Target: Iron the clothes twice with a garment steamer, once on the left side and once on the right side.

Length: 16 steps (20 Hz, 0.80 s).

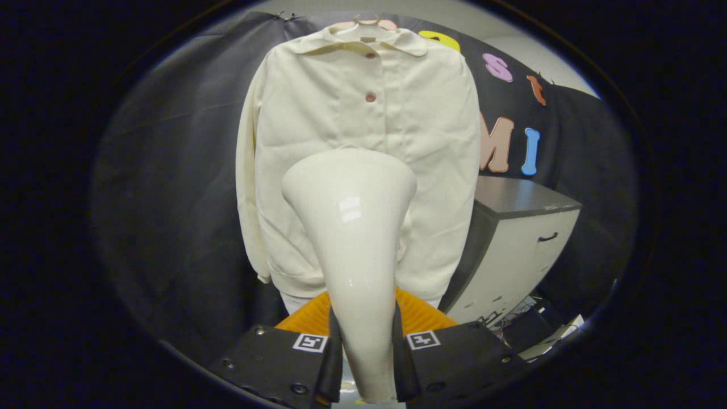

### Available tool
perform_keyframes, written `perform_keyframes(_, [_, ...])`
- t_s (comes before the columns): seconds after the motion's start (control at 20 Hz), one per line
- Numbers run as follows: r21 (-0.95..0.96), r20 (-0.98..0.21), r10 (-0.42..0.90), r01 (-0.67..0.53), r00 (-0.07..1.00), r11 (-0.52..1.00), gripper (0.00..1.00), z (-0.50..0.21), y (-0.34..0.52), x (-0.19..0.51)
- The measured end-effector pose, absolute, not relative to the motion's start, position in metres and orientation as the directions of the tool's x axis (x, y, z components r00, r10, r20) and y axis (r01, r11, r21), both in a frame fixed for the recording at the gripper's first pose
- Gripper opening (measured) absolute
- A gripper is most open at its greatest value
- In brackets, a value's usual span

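Garment steamer [353,227] sits clamped in our gripper [366,346], narrow handle end between the fingers, wide flared head pointing forward at the clothes. In the gripper view we see both fingers pinching the steamer's neck from either side, no gap showing, so we judge the grip firm. We hold it low on the neck, probably so the head stays free to face the fabric.

Cream jacket [363,142] hangs beyond the steamer on a hanger [366,24], front facing us, buttons [370,97] closed down the middle, sleeves dropping at both sides. It hangs flat against the dark booth wall, which gives us a vertical face to sweep. The steamer head covers the lower middle of the jacket from our angle; we cannot tell whether it touches the cloth or stands just off it.

An orange ribbed thing [417,315] shows just behind the fingers, under the jacket hem; what it is we cannot tell. A white cabinet [517,250] with a dark top stands to the right of the jacket, well clear of the sweep path.

We judge the head is centred, neither the left nor the right panel favoured.
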<state>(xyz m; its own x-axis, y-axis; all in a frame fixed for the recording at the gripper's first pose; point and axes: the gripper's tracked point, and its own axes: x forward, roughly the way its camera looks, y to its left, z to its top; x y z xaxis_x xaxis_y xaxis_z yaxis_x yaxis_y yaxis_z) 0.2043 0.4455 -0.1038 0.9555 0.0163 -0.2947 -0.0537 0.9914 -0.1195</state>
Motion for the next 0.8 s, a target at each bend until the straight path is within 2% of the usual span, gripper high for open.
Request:
perform_keyframes(0.3, [-0.112,-0.186,0.031,-0.053,0.982,0.992,0.36,-0.024,0.421,0.2])
perform_keyframes(0.8, [-0.12,-0.112,0.042,-0.056,0.993,0.991,0.36,0.062,0.397,0.263])
